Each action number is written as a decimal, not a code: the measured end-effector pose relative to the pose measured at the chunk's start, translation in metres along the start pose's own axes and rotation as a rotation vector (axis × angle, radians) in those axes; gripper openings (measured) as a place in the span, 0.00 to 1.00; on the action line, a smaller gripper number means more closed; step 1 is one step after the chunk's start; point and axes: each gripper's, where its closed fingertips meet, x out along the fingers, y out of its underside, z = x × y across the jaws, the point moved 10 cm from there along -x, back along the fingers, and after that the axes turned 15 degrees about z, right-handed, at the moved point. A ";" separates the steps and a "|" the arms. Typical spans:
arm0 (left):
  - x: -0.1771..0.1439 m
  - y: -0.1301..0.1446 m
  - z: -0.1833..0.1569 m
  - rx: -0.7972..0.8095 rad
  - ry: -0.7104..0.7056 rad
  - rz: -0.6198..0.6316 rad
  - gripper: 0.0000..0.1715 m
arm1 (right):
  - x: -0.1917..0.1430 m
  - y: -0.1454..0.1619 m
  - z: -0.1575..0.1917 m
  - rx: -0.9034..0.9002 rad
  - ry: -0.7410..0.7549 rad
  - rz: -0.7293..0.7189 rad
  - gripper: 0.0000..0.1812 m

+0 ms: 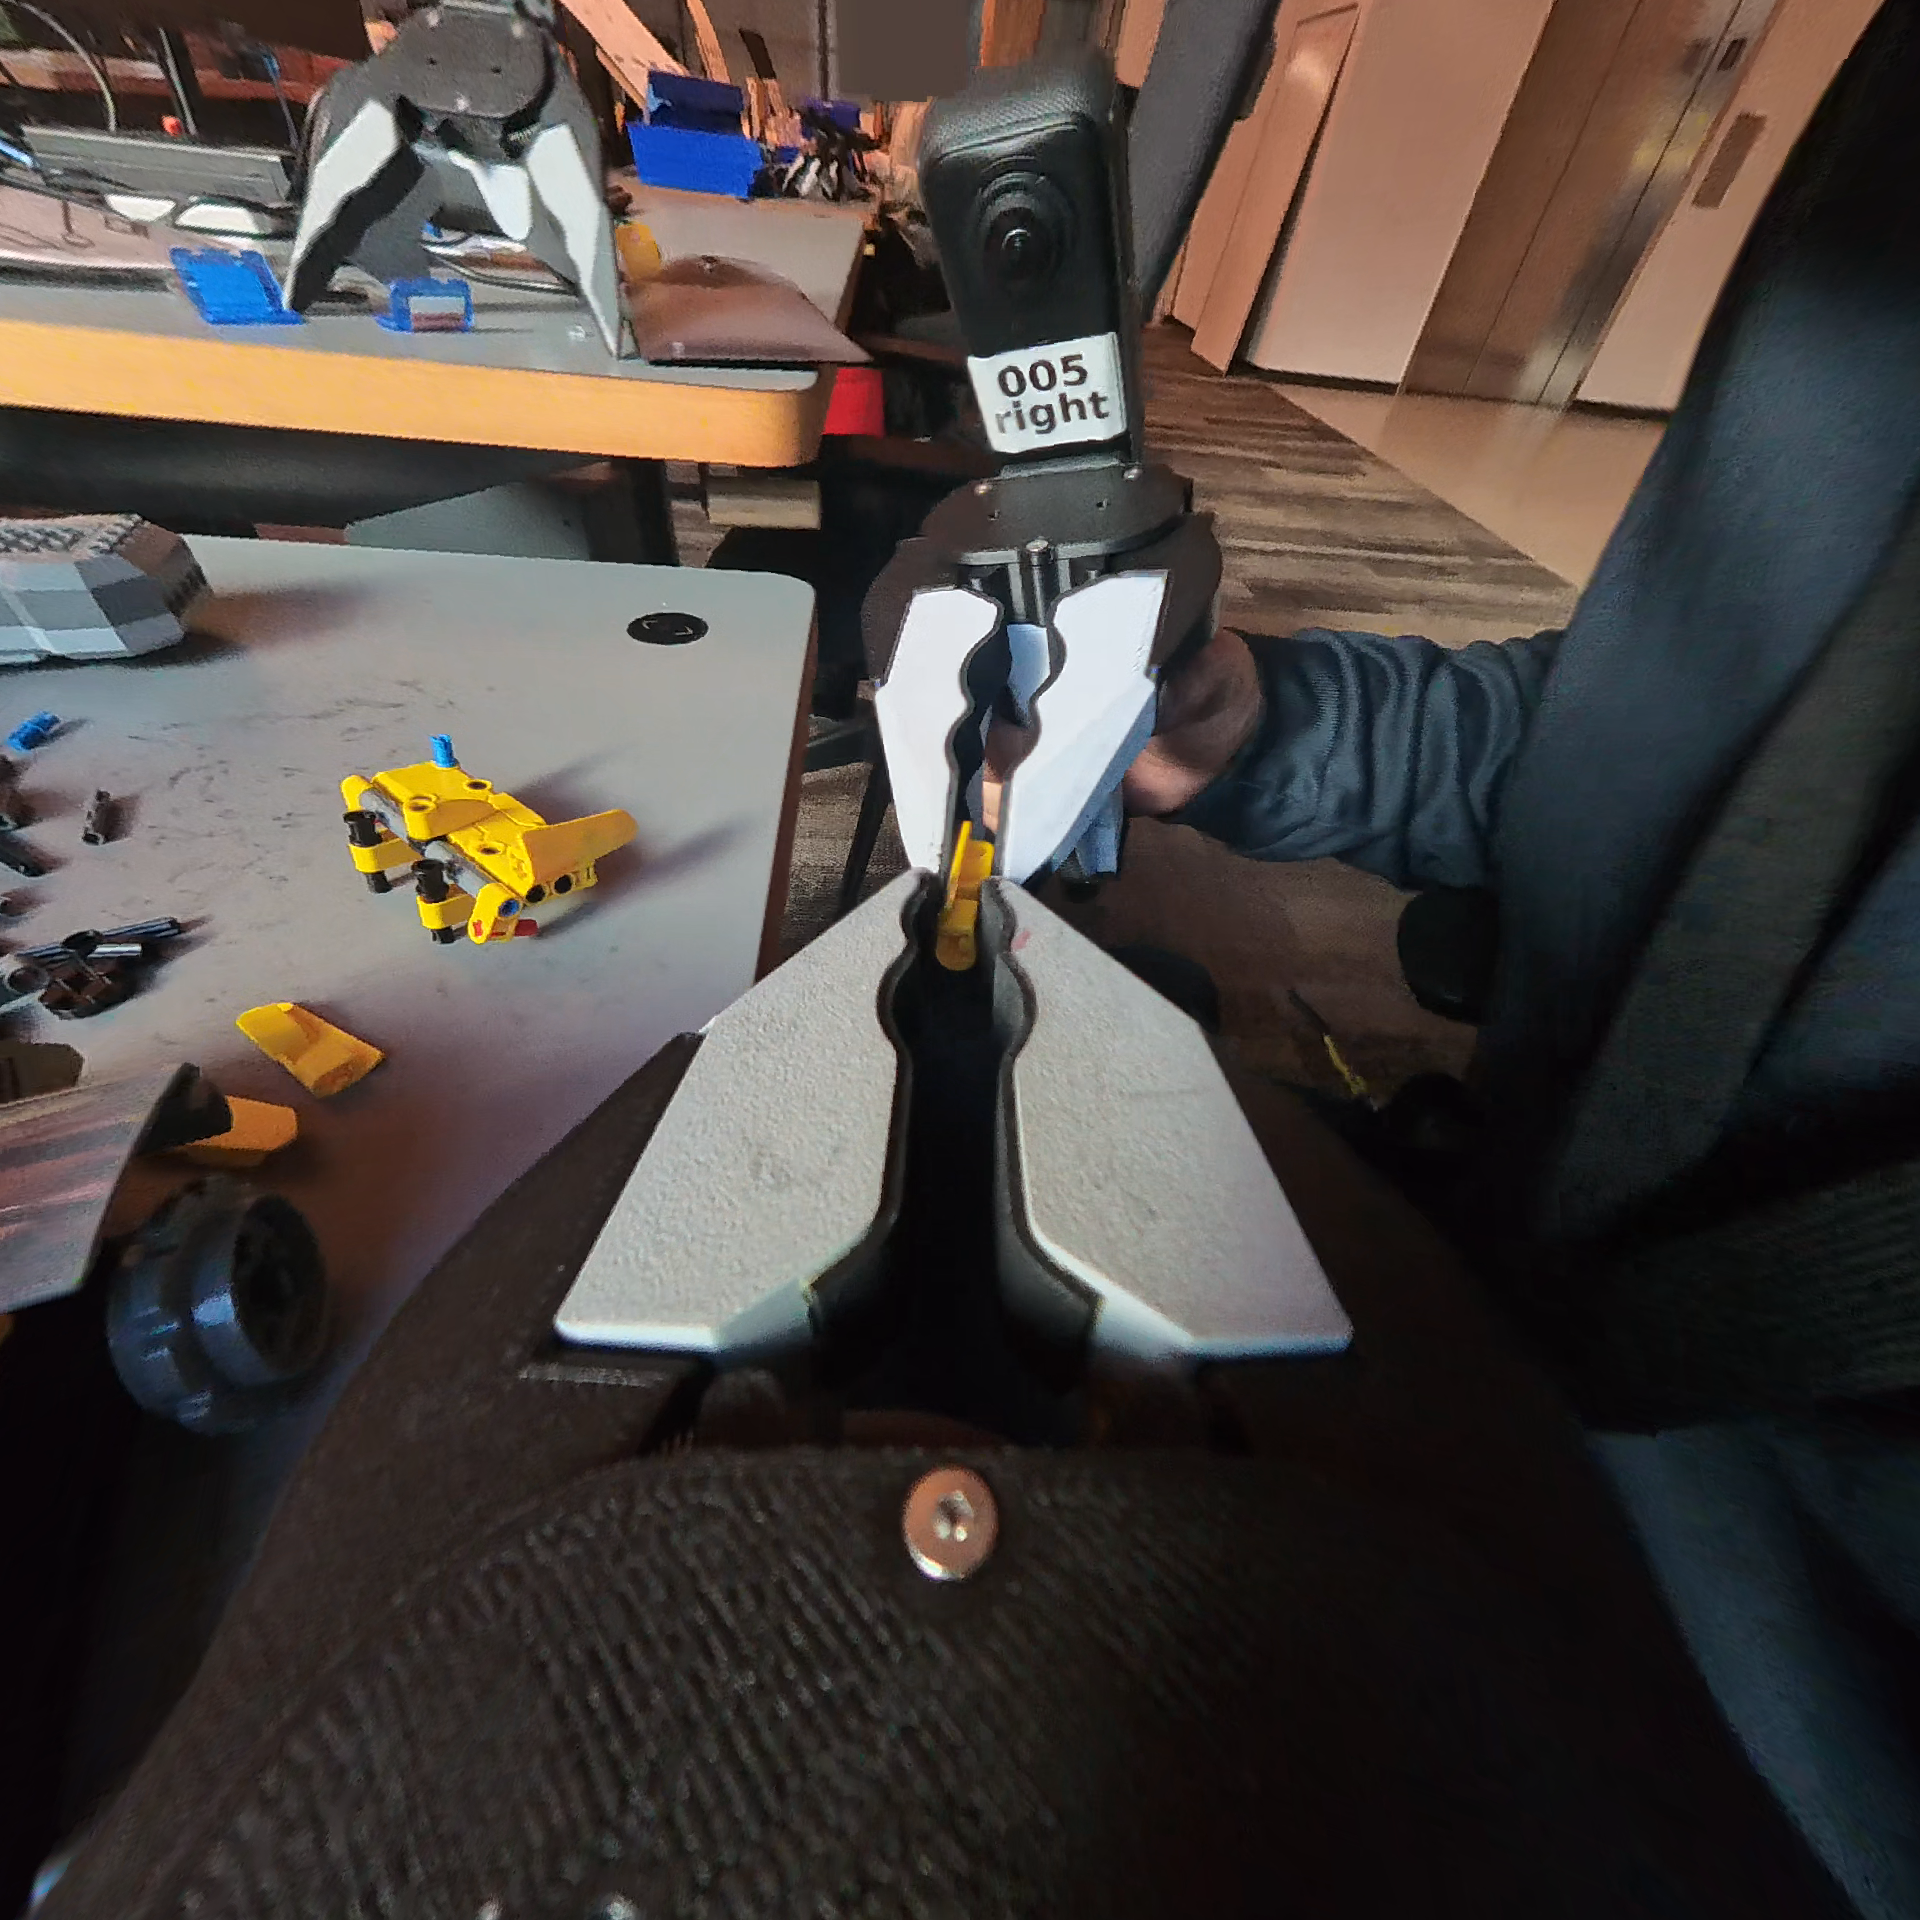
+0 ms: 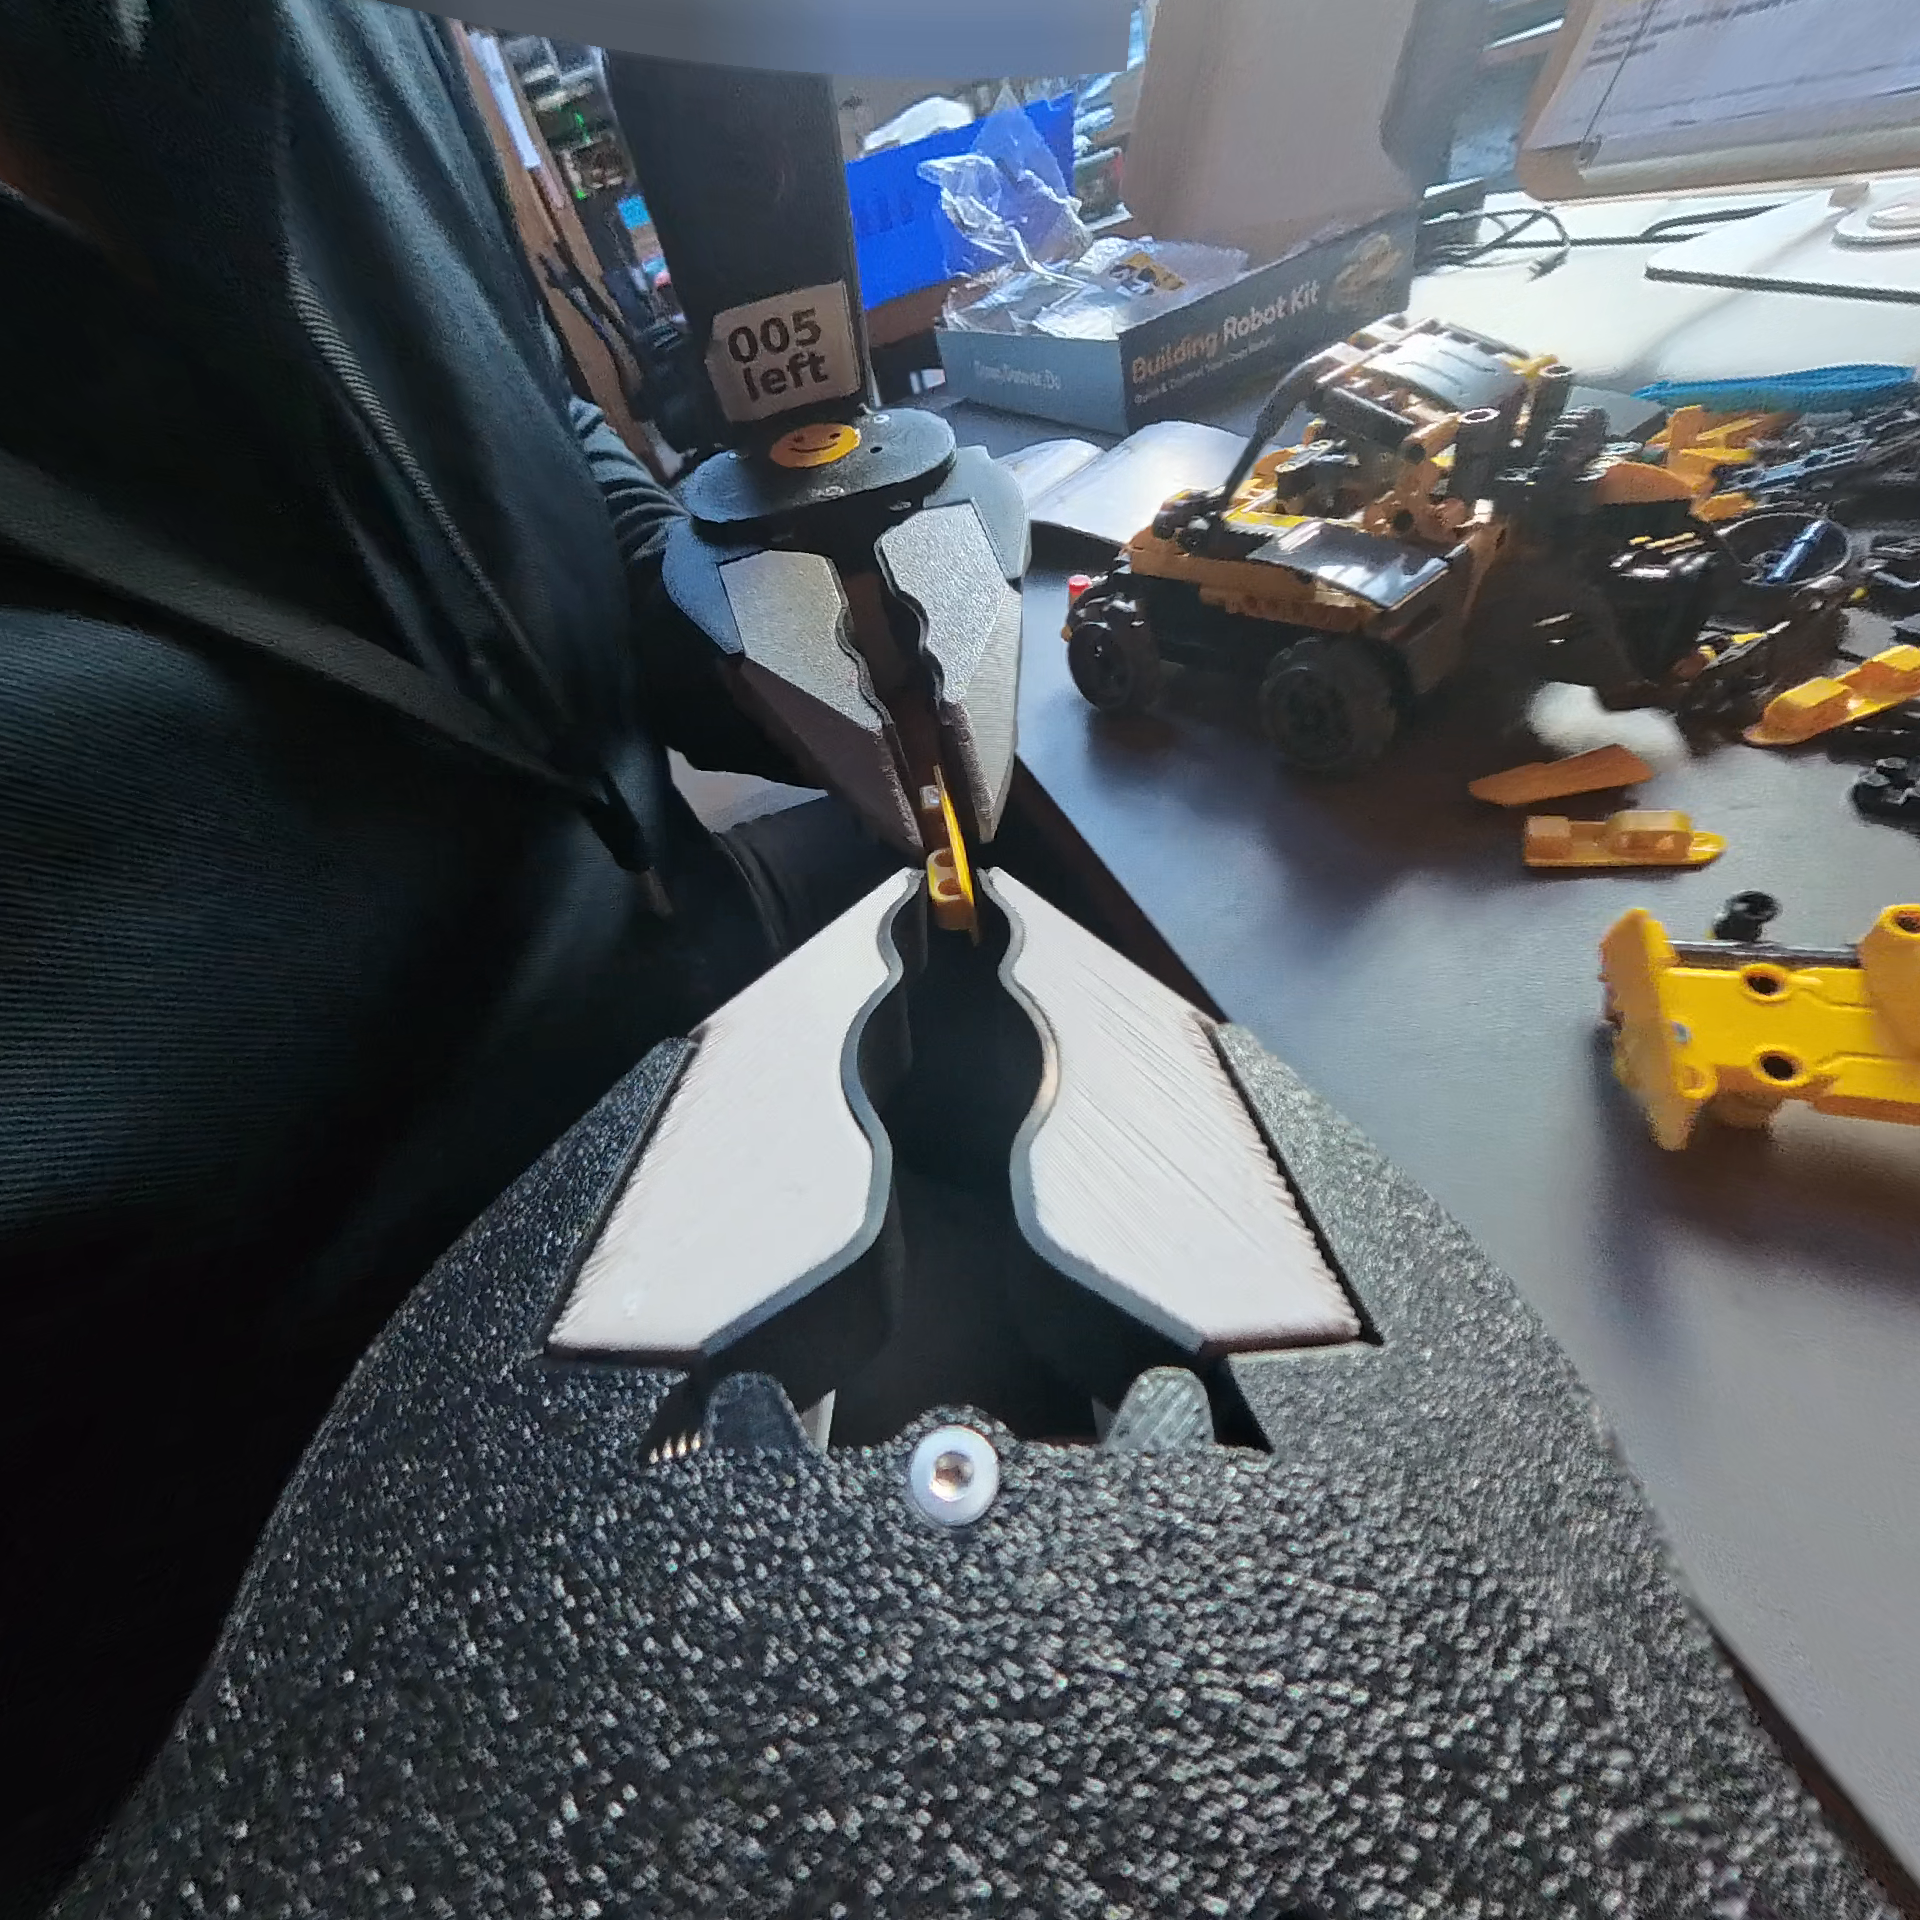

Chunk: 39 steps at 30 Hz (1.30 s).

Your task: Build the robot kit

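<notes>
Both grippers meet tip to tip in the air just off the table's edge, with a small yellow brick piece (image 1: 958,920) between them. My left gripper (image 1: 961,896) is shut on one end of it. My right gripper (image 2: 951,883) is shut on the other end of the same piece (image 2: 951,896). In the left wrist view the right gripper (image 1: 971,847) points down at me, held by a hand (image 1: 1195,727). In the right wrist view the left gripper (image 2: 940,816) points down at me the same way.
A grey table (image 1: 520,644) bears a yellow brick sub-assembly (image 1: 483,842), loose yellow panels (image 1: 307,1044), a black wheel (image 1: 223,1309) and small dark pins. The right wrist view shows a yellow-black toy vehicle (image 2: 1340,561), a kit box (image 2: 1195,332) and the sub-assembly (image 2: 1766,1029). A spare gripper (image 1: 457,156) stands on the far table. Only a small space, under 4 cm, lies between the two pairs of fingers.
</notes>
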 end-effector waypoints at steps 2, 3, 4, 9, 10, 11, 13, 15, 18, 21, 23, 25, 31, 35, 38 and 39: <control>0.007 -0.003 0.009 -0.029 -0.003 0.019 0.03 | -0.004 0.000 -0.013 -0.001 -0.015 0.010 0.05; 0.010 -0.005 0.014 -0.042 -0.006 0.031 0.03 | -0.006 0.001 -0.019 0.002 -0.014 0.011 0.05; 0.013 -0.007 0.019 -0.056 -0.013 0.034 0.03 | -0.008 0.001 -0.025 0.010 -0.010 0.004 0.05; 0.023 -0.026 0.030 -0.164 0.008 0.014 0.03 | -0.027 -0.004 -0.037 0.036 -0.014 -0.047 0.05; 0.024 -0.027 0.031 -0.170 0.004 0.016 0.03 | -0.029 -0.005 -0.038 0.034 -0.002 -0.040 0.05; 0.026 -0.027 0.031 -0.167 -0.006 0.028 0.03 | -0.029 -0.004 -0.038 0.037 0.010 -0.026 0.05; 0.028 -0.026 0.032 -0.155 -0.027 0.060 0.03 | -0.028 -0.002 -0.040 0.053 0.025 0.005 0.05; 0.028 -0.025 0.032 -0.179 -0.029 0.071 0.03 | -0.027 -0.002 -0.041 0.066 0.030 0.017 0.06; 0.024 -0.023 0.028 -0.231 -0.001 0.048 0.03 | -0.027 -0.005 -0.035 0.052 0.024 0.014 0.06; 0.018 -0.021 0.019 -0.223 0.012 0.056 0.03 | -0.029 -0.012 -0.024 0.013 0.035 0.002 0.06; 0.013 -0.021 0.014 -0.176 0.001 0.077 0.03 | -0.031 -0.016 -0.015 -0.011 0.025 -0.020 0.06; 0.007 -0.022 0.008 -0.138 0.005 0.090 0.03 | -0.031 -0.018 -0.008 -0.023 0.048 -0.006 0.05; -0.002 -0.029 -0.001 -0.010 0.043 0.134 0.03 | -0.026 -0.026 0.011 -0.099 0.061 0.098 0.03; -0.009 -0.038 -0.005 0.102 0.061 0.155 0.03 | -0.021 -0.031 0.017 -0.107 0.058 0.138 0.03; -0.010 -0.041 -0.003 0.142 0.088 0.173 0.02 | -0.019 -0.032 0.018 -0.090 0.062 0.149 0.03; -0.010 -0.042 -0.001 0.145 0.079 0.183 0.02 | -0.019 -0.032 0.017 -0.086 0.081 0.151 0.03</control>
